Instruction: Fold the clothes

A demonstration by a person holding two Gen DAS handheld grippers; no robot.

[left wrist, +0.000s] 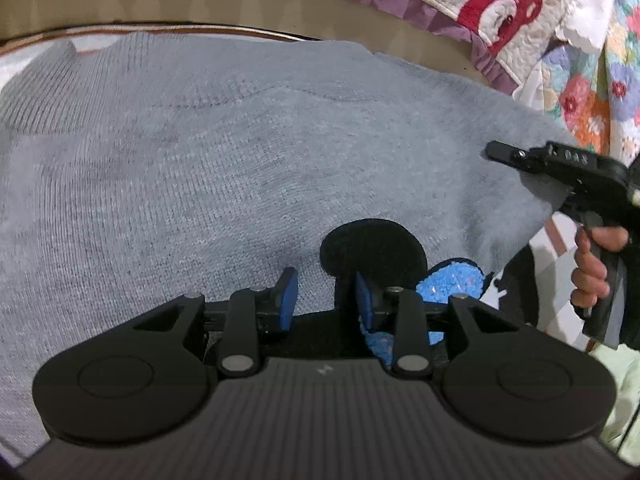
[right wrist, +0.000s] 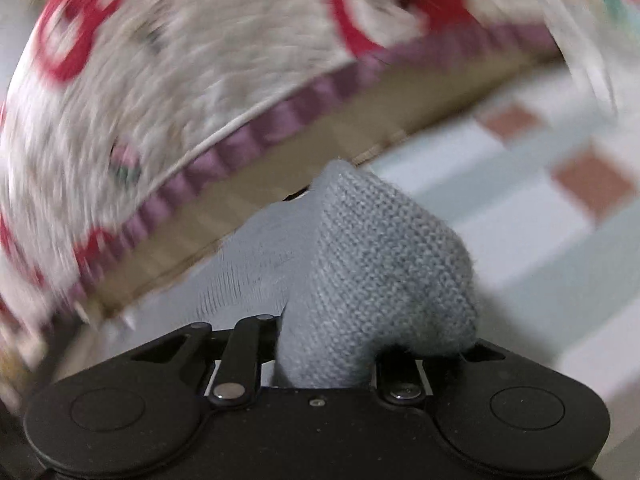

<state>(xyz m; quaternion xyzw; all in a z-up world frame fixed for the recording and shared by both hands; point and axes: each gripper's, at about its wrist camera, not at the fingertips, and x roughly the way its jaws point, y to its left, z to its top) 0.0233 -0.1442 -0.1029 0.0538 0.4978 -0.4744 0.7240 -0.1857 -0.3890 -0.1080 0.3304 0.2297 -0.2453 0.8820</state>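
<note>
A grey knitted sweater (left wrist: 240, 140) lies spread wide across the left wrist view. My left gripper (left wrist: 325, 300) hovers over its near edge, open, with bare knit showing between its blue pads (left wrist: 289, 300). A black round patch (left wrist: 372, 252) and a blue fuzzy piece (left wrist: 448, 284) sit just ahead of its right finger. At the sweater's right edge my right gripper (left wrist: 516, 158) is shut on a fold of the sweater. In the right wrist view that bunched knit (right wrist: 380, 248) rises from the jaws and hides the fingers.
A white quilt with red shapes and a purple border (left wrist: 500, 12) hangs behind the sweater, over a tan edge (left wrist: 200, 4). Floral fabric (left wrist: 580, 96) is at the far right. A hand (left wrist: 592, 268) grips the right gripper's handle. A checked pale surface (right wrist: 520, 200) lies to the right.
</note>
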